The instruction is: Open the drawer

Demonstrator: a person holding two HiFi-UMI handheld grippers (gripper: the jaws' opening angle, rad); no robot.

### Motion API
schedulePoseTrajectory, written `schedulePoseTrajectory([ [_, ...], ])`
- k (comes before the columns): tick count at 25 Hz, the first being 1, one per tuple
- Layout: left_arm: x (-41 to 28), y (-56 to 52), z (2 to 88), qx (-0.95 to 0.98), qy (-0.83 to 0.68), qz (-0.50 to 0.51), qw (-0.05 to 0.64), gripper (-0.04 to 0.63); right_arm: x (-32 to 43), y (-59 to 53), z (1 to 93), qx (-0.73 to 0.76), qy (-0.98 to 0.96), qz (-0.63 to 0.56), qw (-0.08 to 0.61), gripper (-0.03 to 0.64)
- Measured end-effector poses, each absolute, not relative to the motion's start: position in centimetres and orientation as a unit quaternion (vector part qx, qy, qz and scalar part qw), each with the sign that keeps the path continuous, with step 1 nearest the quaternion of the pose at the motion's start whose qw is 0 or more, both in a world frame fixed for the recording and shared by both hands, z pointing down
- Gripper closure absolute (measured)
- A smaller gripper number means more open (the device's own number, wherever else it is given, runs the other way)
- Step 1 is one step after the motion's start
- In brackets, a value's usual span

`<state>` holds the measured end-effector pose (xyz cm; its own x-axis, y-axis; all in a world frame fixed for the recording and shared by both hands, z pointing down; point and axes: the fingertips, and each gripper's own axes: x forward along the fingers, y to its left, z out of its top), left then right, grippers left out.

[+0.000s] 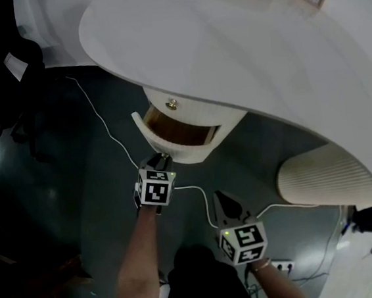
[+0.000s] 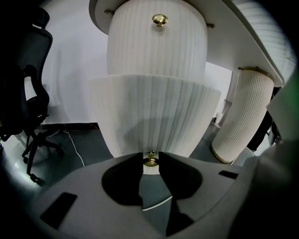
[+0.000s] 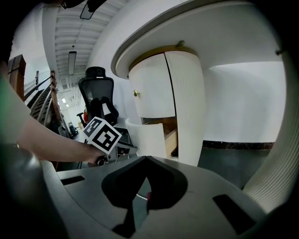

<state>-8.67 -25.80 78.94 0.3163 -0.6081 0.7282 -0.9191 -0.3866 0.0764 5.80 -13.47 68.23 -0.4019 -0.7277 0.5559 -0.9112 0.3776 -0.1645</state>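
Note:
A white ribbed drawer stands pulled partway out of the rounded unit under the desk, its wooden inside showing. In the left gripper view its curved front fills the middle, with the small brass knob pinched between my fingertips. My left gripper is shut on that knob. Above it the upper drawer is closed, with a brass knob of its own. My right gripper hangs lower and to the right, away from the unit, jaws together and empty. From the right gripper view the open drawer shows side-on.
The white desk top overhangs the drawer unit. A ribbed white desk leg stands to the right. A black office chair is at the left on the dark floor, and a white cable trails across the floor.

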Motion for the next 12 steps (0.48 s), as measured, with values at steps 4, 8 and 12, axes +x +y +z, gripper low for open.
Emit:
schedulePoseTrajectory([
  [4, -9.3, -24.2, 79.2, 0.768, -0.494, 0.320, 0.251, 0.491, 5.6, -12.5, 68.0, 0.506, -0.804, 0.235, 0.206, 0.614],
  [8, -10.2, -22.7, 79.4, 0.761, -0.501, 0.323, 0.255, 0.491, 5.1, -11.7, 67.2, 0.498, -0.806, 0.237, 0.213, 0.614],
  [12, -10.9, -21.1, 79.6, 0.753, -0.501, 0.332, 0.268, 0.491, 4.7, -10.9, 67.1, 0.497, -0.805, 0.243, 0.215, 0.614],
])
